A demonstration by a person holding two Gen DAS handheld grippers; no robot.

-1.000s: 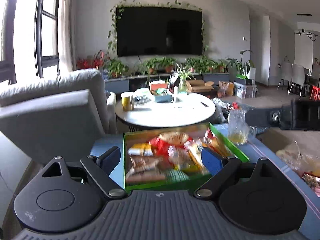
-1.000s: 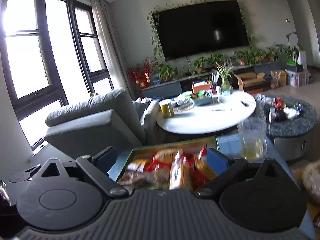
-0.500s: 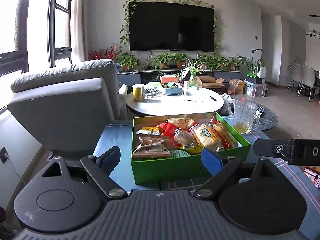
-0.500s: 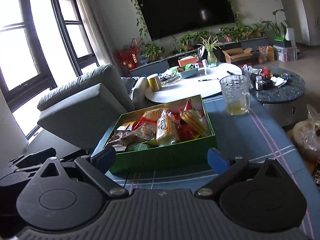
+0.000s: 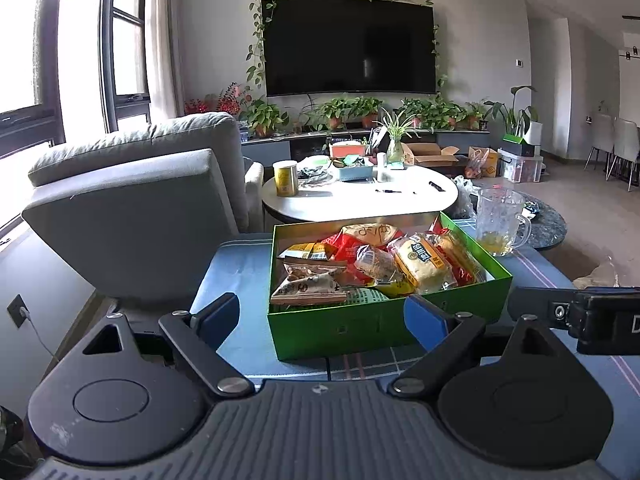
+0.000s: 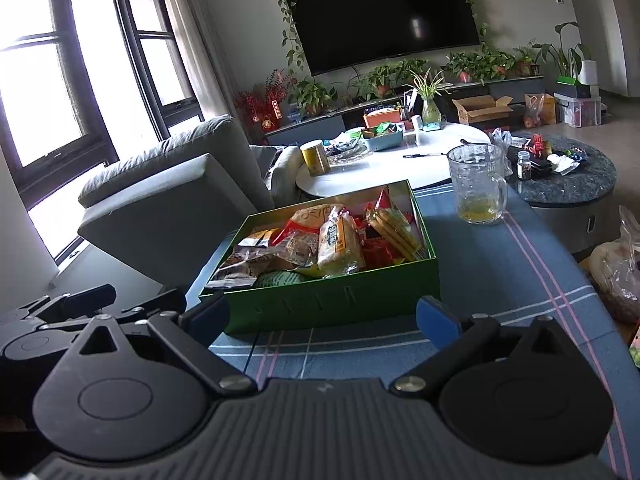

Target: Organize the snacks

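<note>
Two grippers, left (image 5: 320, 312) and right (image 6: 322, 316), hang with fingers spread and empty, drawn back near the counter's (image 6: 500, 280) edge and both facing the green box (image 6: 332, 300), likely for a full view of it. The box sits on the blue plaid cloth, snacks (image 6: 320, 240) heaped loosely inside; a glass mug (image 6: 478, 184) stands just beyond its far right corner, clear of the packets.

Snack box (image 5: 384, 320) sits on the table (image 6: 500, 280) just ahead of my spread jaws, packets (image 5: 420, 264) piled inside. Glass mug (image 6: 478, 184) stands behind it to the right, round table (image 5: 360, 200) beyond, armchair (image 5: 132, 200) left.
</note>
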